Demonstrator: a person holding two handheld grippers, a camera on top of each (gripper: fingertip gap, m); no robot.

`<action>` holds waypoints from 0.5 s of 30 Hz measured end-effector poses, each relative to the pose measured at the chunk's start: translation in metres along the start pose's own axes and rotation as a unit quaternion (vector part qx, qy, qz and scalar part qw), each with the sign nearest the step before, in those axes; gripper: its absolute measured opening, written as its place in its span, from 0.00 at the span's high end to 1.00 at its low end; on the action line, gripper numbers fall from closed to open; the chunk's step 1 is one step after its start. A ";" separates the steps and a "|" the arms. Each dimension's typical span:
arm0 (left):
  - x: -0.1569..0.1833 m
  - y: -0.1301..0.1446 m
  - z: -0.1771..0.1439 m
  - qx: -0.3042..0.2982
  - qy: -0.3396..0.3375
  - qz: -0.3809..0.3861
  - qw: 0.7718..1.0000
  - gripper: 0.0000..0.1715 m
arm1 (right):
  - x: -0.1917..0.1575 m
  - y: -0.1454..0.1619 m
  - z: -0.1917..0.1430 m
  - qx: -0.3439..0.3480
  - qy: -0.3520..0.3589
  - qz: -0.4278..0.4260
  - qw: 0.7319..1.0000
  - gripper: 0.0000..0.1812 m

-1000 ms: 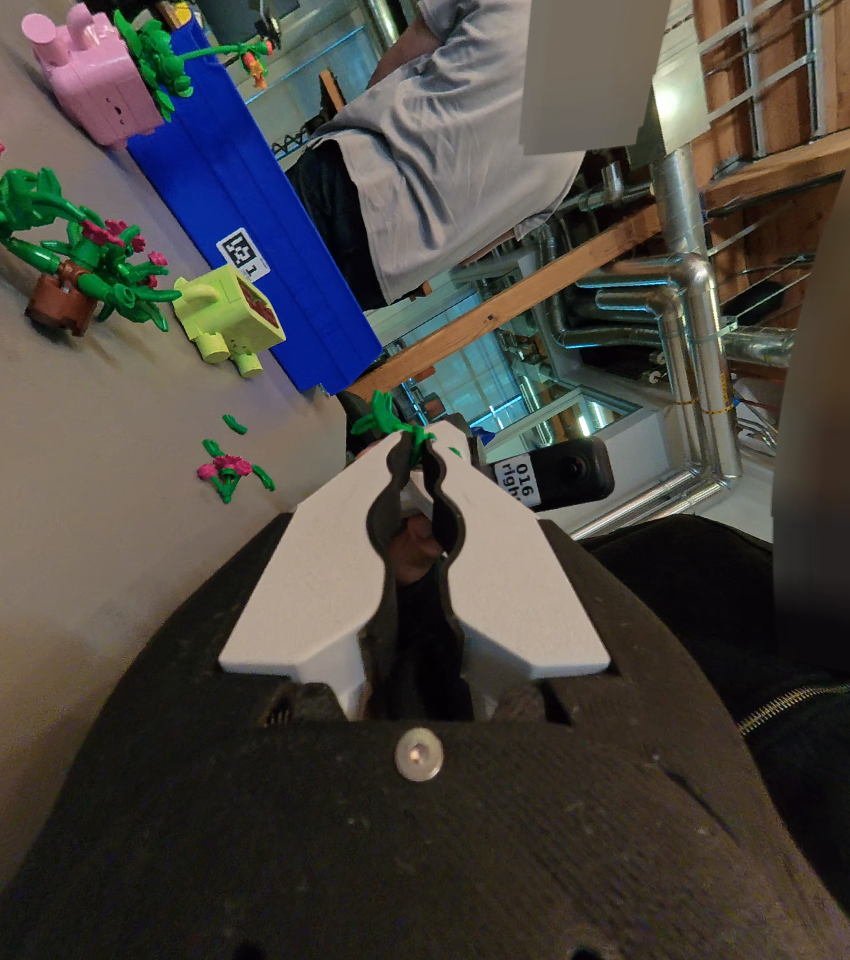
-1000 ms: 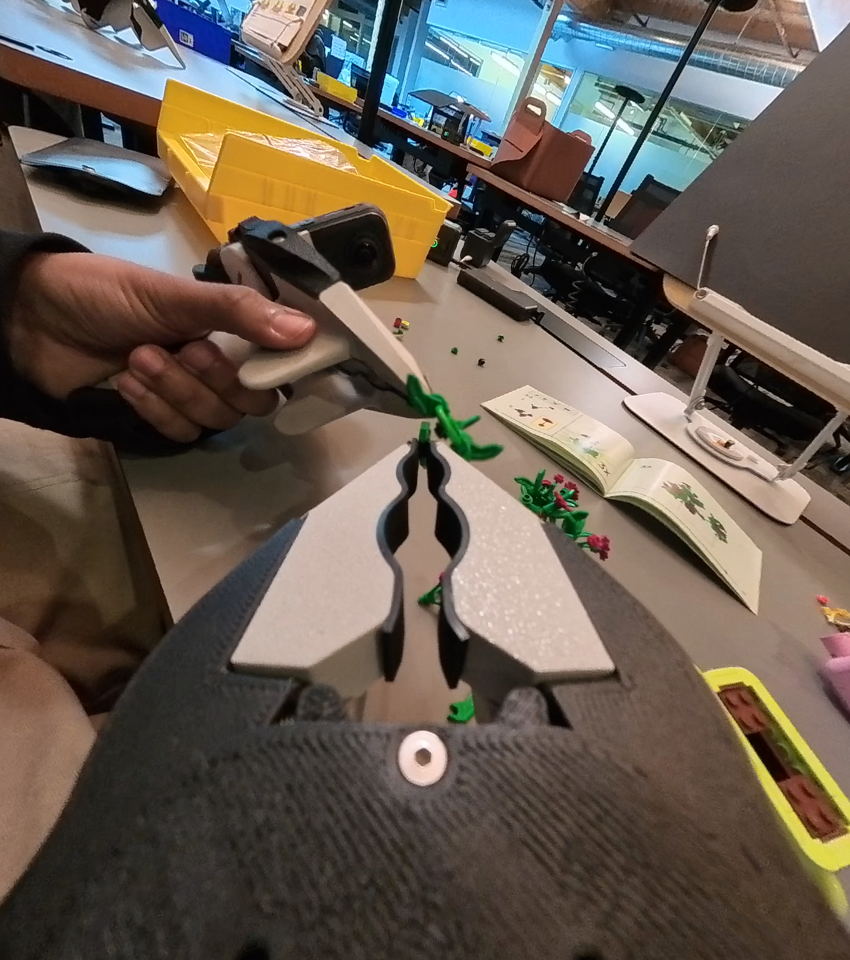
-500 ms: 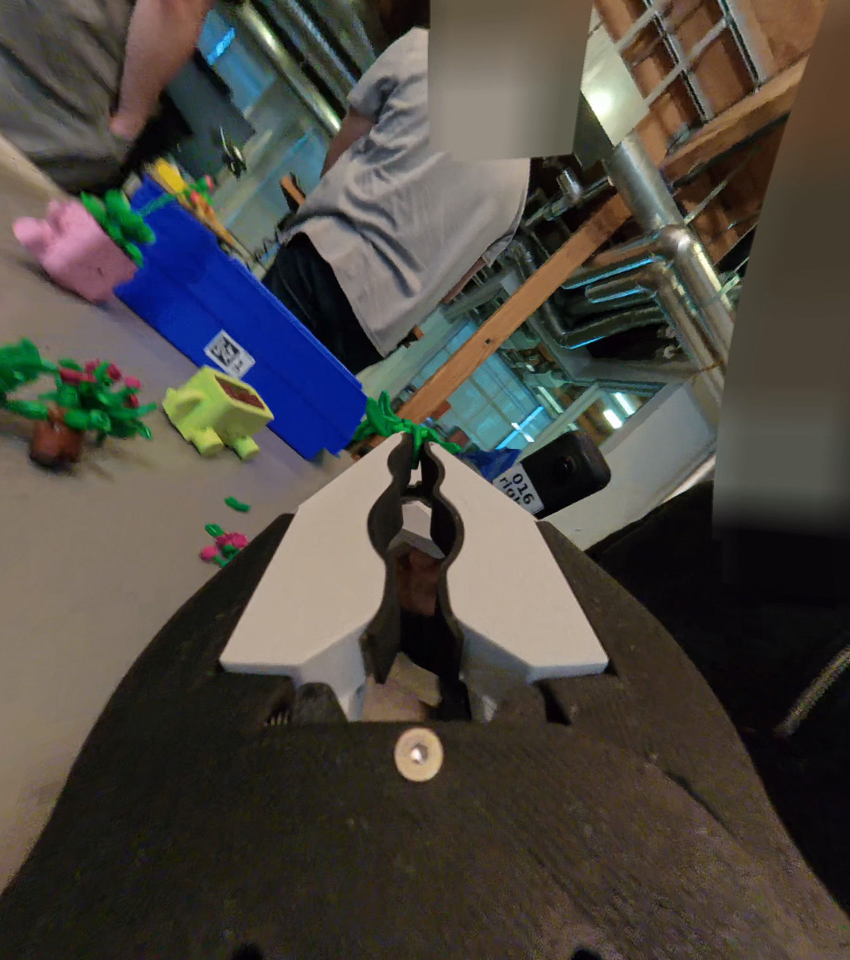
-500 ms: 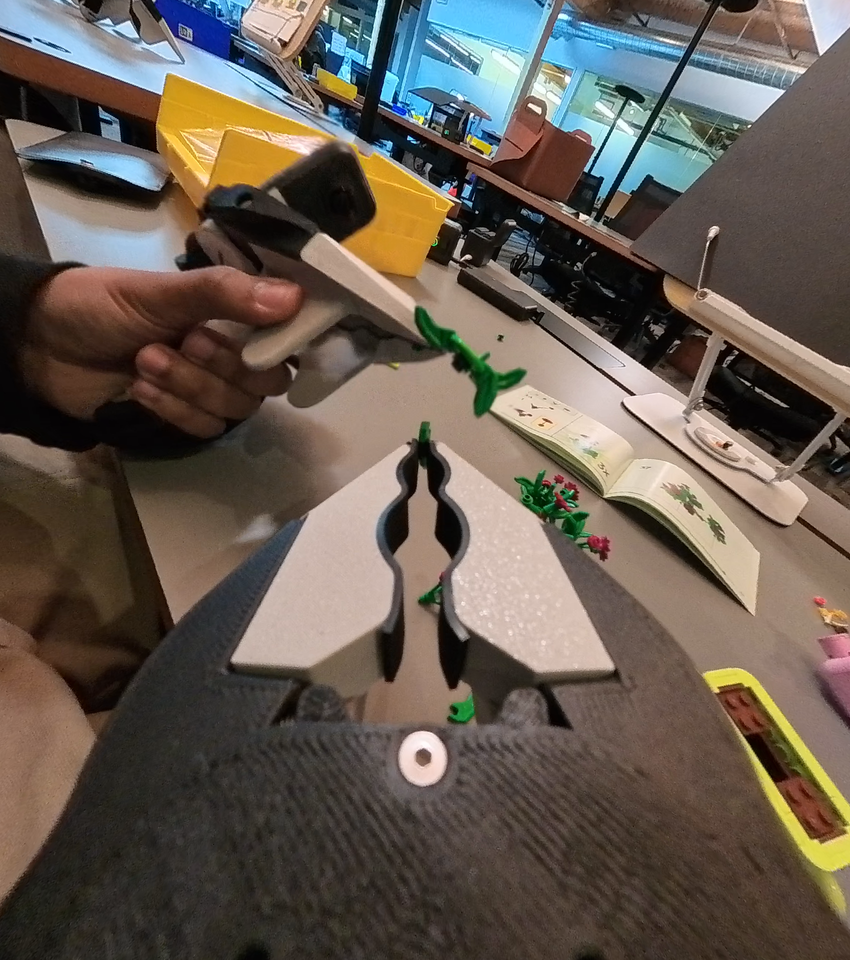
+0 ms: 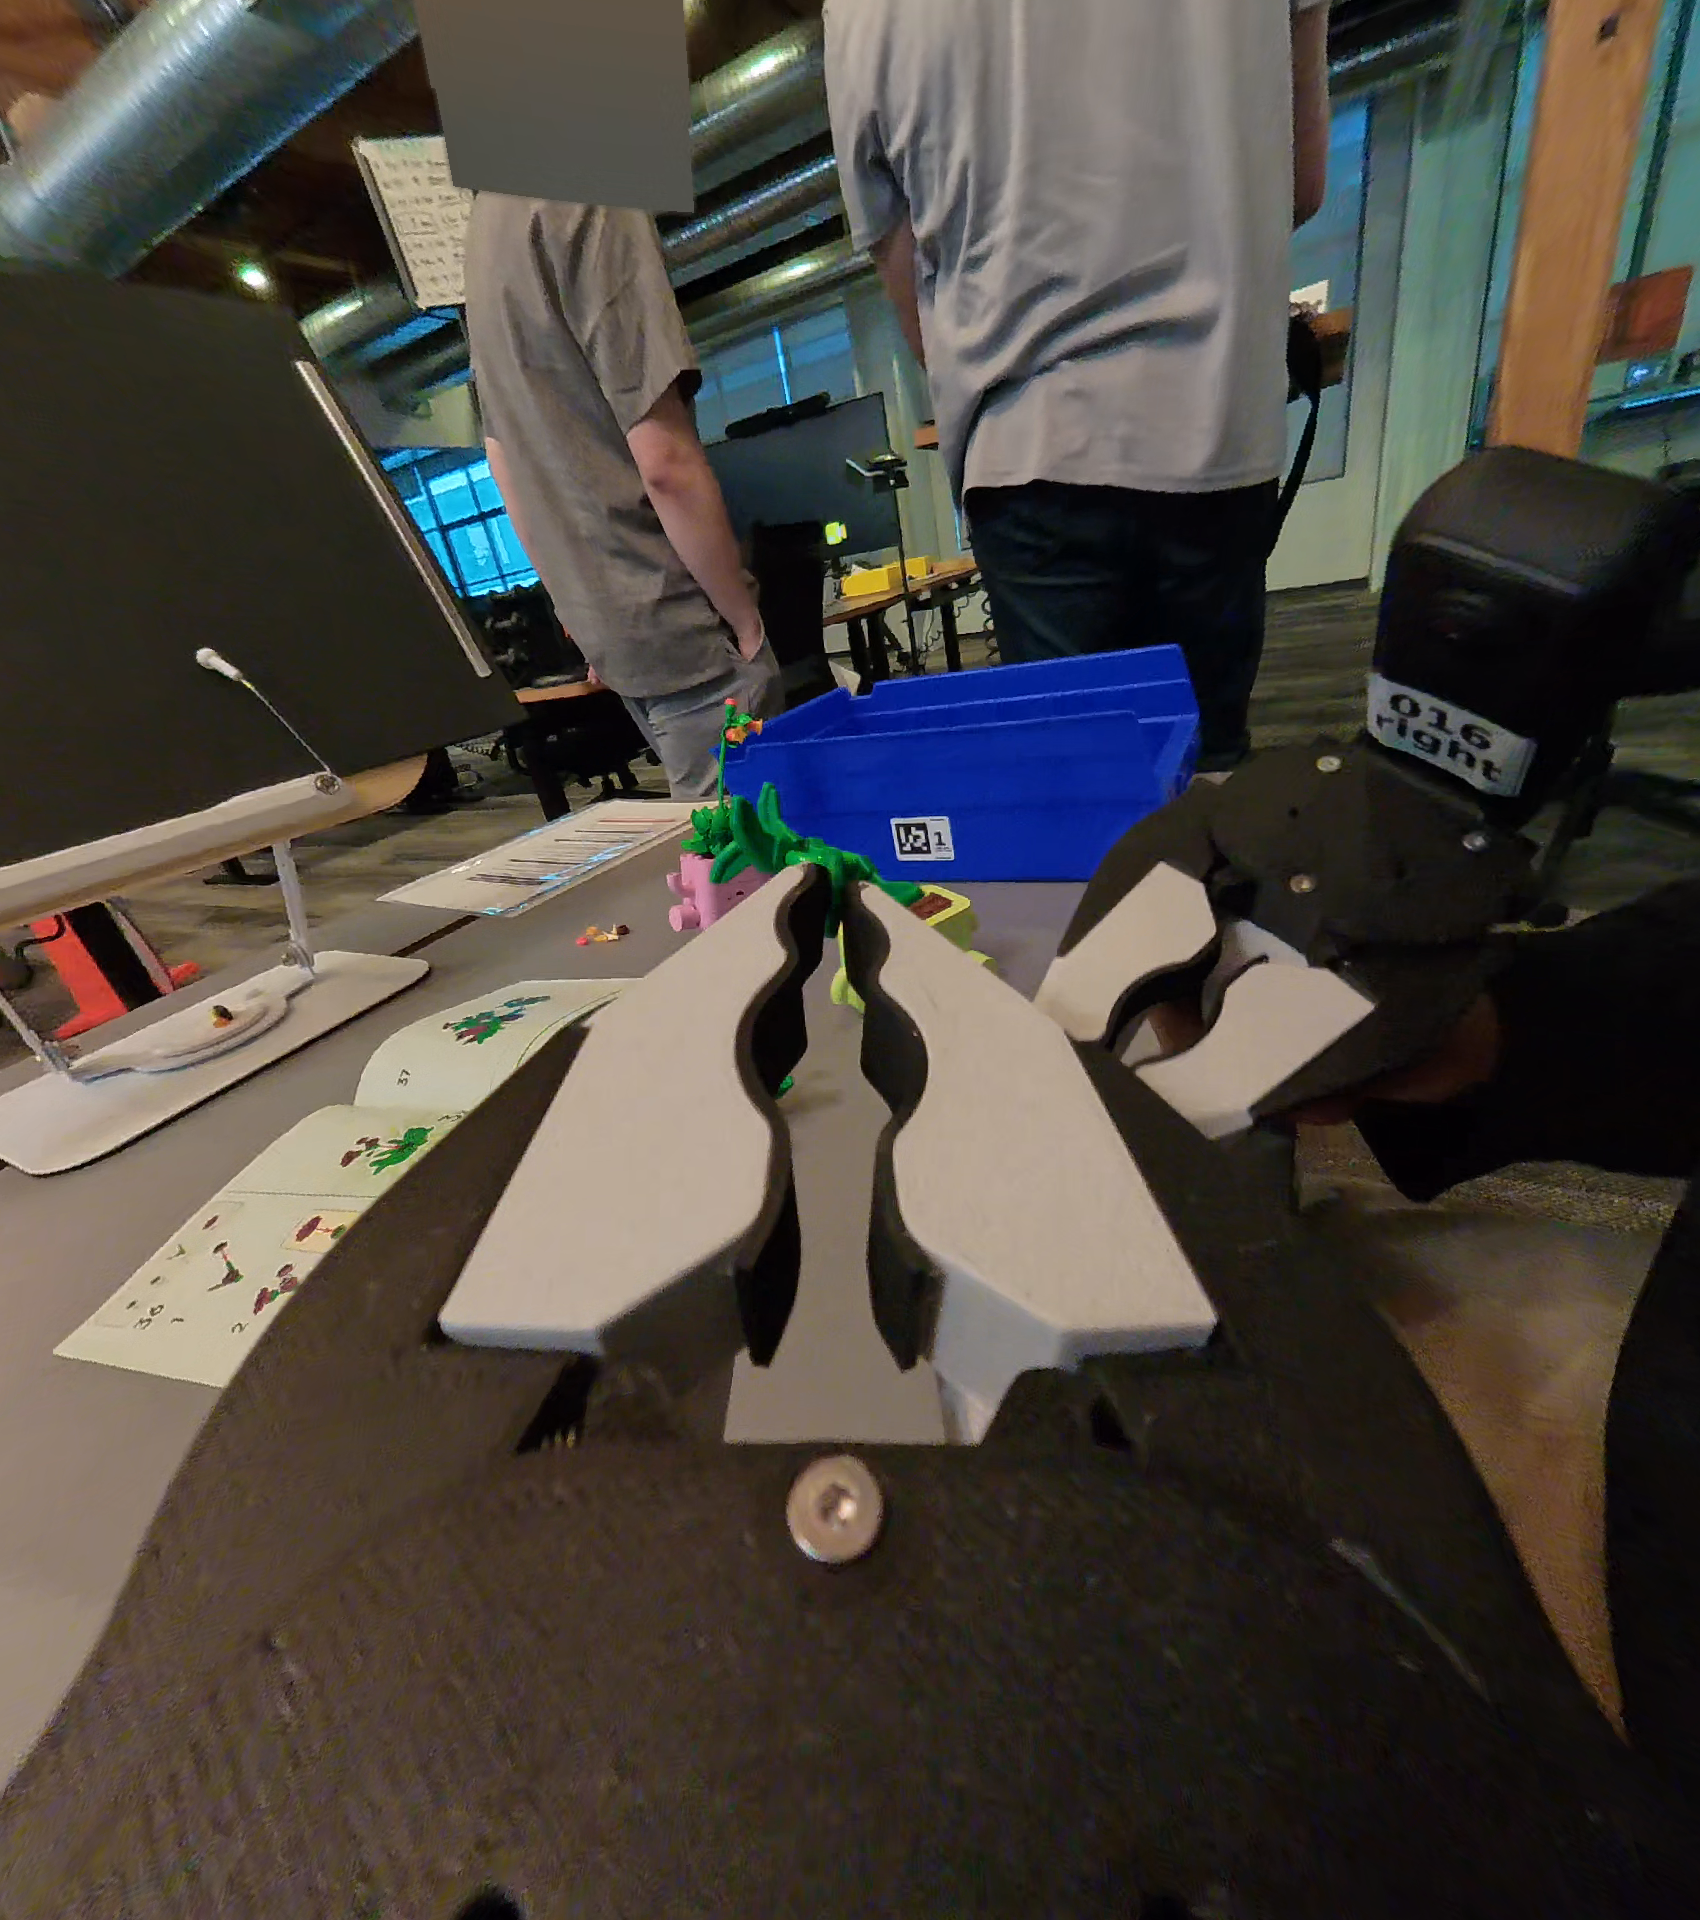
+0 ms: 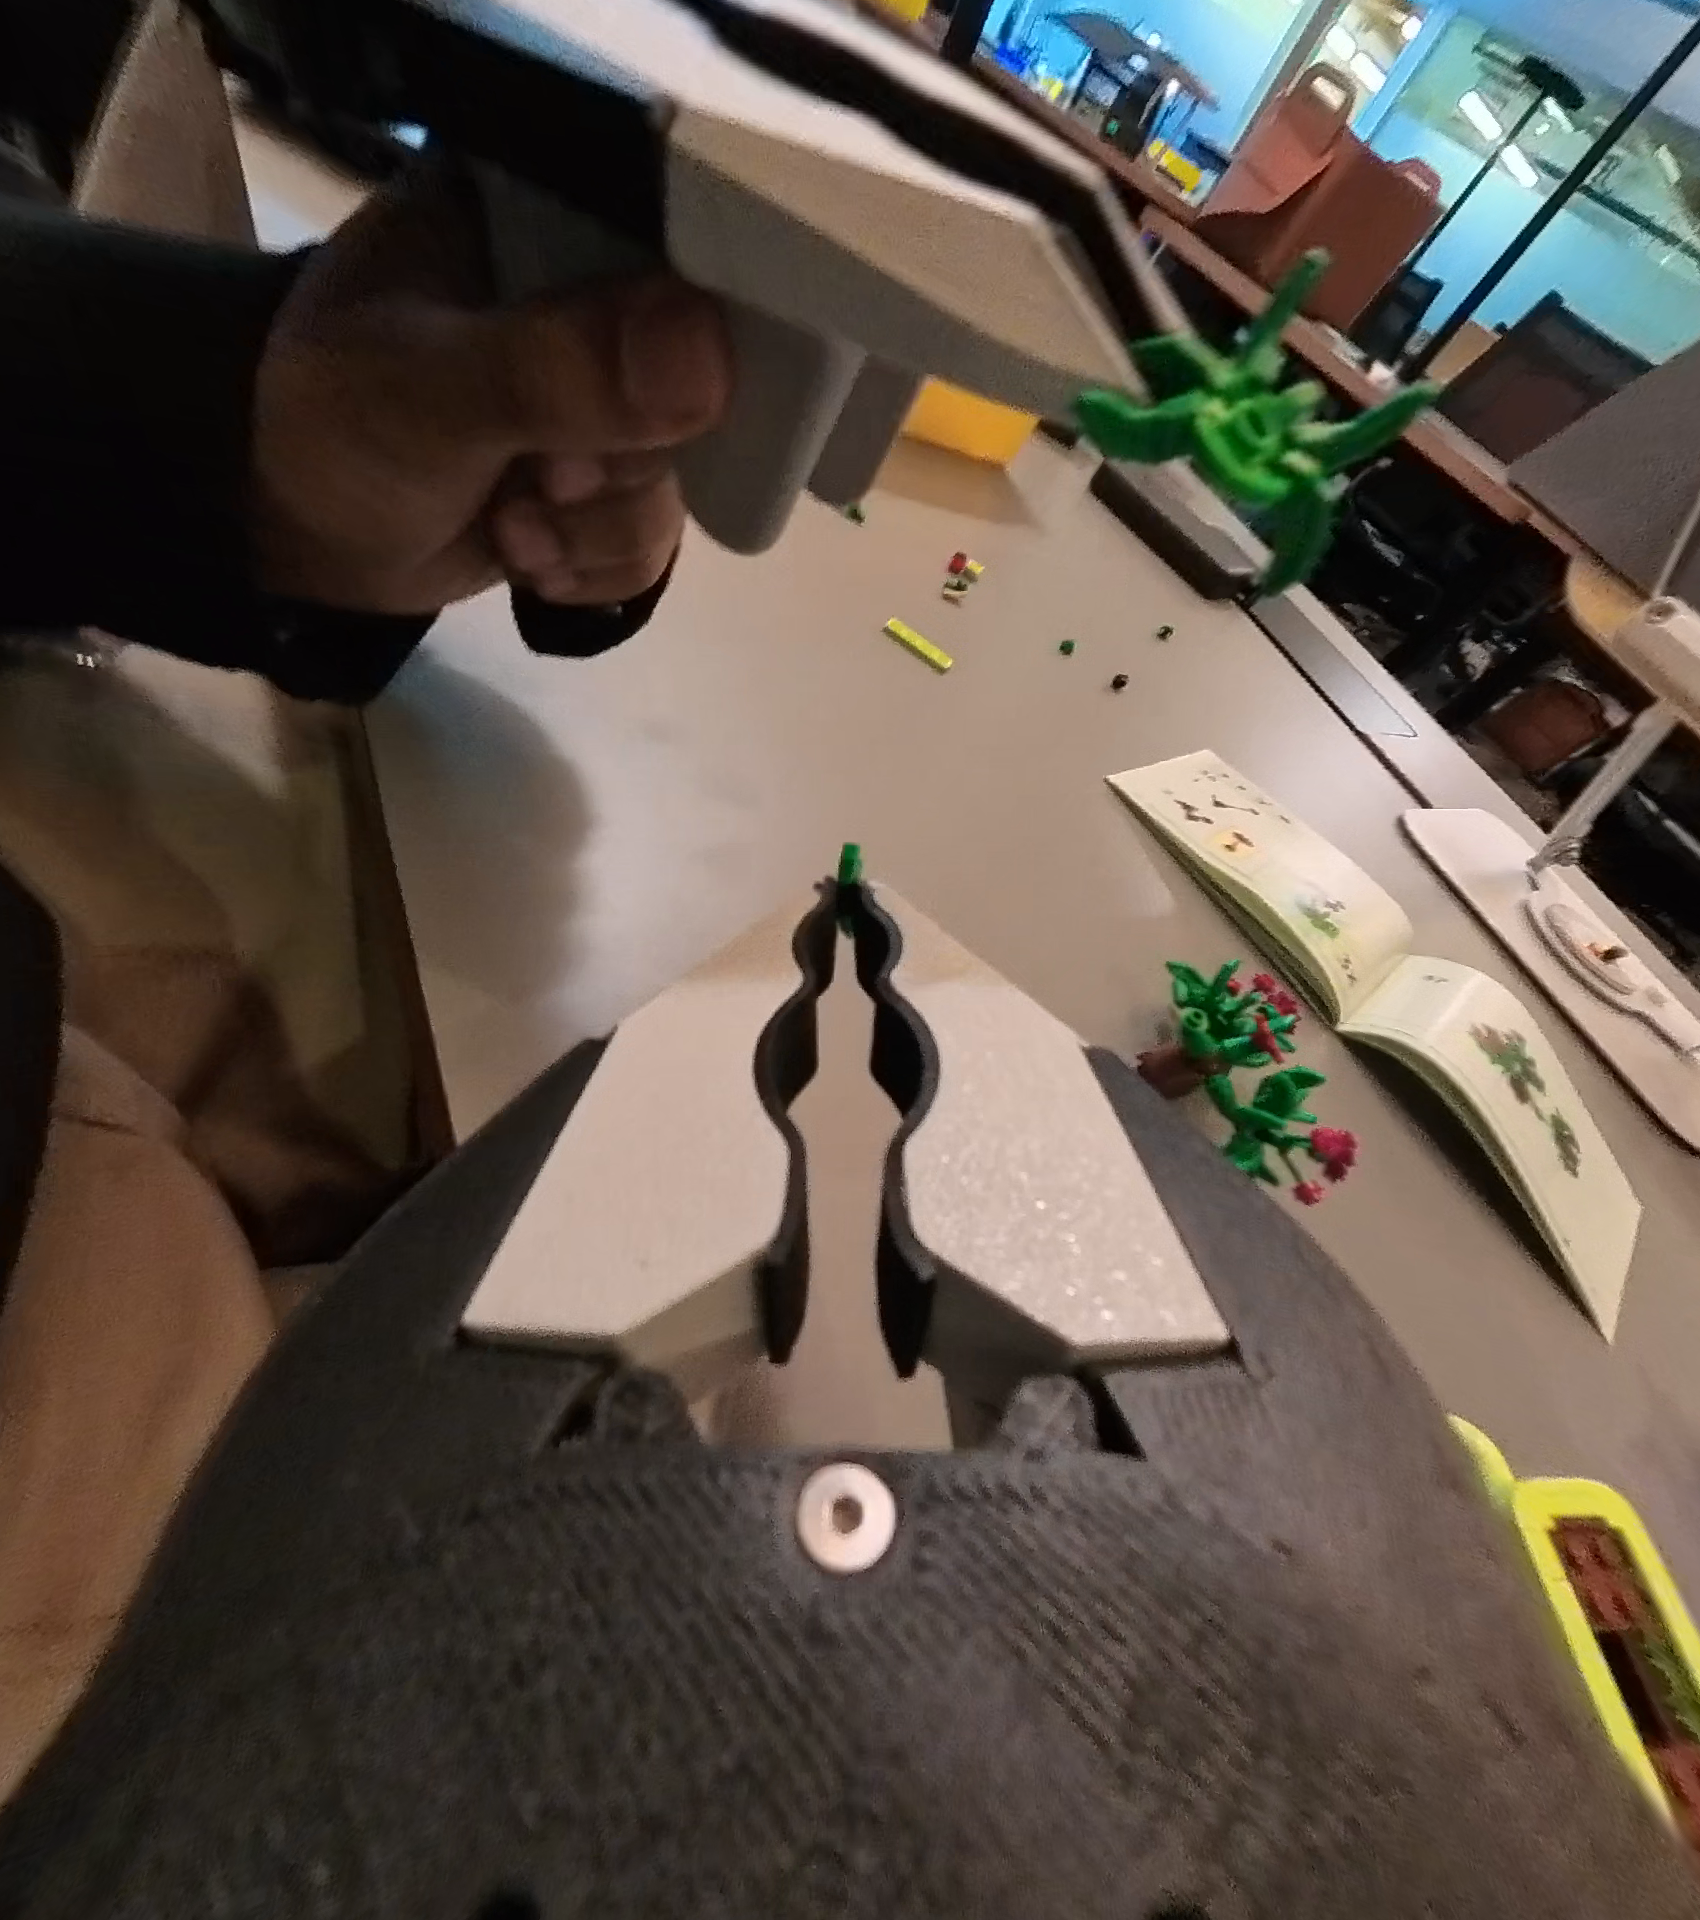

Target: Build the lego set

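Change: your left gripper [image 5: 830,883] has swung up and away from the right gripper [image 6: 851,883]; one second ago the two tips nearly touched, now they are well apart.
Leaf sprig: the green leaf sprig [image 6: 1241,426] has gone with the left gripper and now hangs high in the air above the tabletop [image 6: 773,727].
Small piece: a small green piece [image 6: 848,868] has stayed between the tips of the right gripper.
Meaning: I judge the two parts are not joined yet, so you must bring them together again.
Left claw: the fingers are pressed on the stem of the sprig, which sticks out past the tips.
Right claw: the tips pinch the small green piece; behind the tips the fingers keep a gap.
Left pose: your left hand [image 6: 472,416] holds the tool high and nearly level, pointing toward the far edge of the tabletop.
Right pose: it sits low near the near edge, tilted upward.
Other parts: the flower plant [image 6: 1230,1049] lies beside the instruction booklet [image 6: 1397,987]; the yellow-green pot [image 6: 1677,1683] and the pink pot [image 5: 700,894] stand toward the right edge, near the blue bin [image 5: 971,769].
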State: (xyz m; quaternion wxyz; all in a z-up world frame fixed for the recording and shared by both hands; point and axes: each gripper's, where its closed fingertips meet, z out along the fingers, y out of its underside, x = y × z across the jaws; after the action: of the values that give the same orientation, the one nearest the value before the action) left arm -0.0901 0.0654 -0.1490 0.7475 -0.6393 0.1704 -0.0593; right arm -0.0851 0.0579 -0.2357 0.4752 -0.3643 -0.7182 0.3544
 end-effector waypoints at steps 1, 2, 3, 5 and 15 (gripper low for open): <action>0.000 0.000 0.000 0.001 0.001 -0.004 1.000 1.00 | -0.003 0.002 0.002 -0.010 -0.003 -0.011 1.000 1.00; 0.000 0.000 0.000 0.002 0.003 -0.008 1.000 1.00 | -0.006 0.005 0.004 -0.020 -0.005 -0.020 1.000 1.00; -0.001 0.000 0.000 0.002 0.003 -0.009 1.000 1.00 | -0.008 0.007 0.006 -0.028 -0.006 -0.029 0.999 1.00; -0.002 -0.001 -0.001 0.004 0.001 -0.004 1.000 1.00 | -0.010 0.010 0.008 -0.040 -0.007 -0.041 0.998 1.00; -0.002 0.003 0.000 -0.004 0.005 -0.008 1.000 1.00 | -0.012 0.015 0.010 -0.058 -0.004 -0.049 0.997 1.00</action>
State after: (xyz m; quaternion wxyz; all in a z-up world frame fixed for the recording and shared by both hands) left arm -0.0924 0.0666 -0.1517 0.7436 -0.6433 0.1688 -0.0679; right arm -0.0888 0.0535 -0.2567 0.4671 -0.3539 -0.7568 0.2897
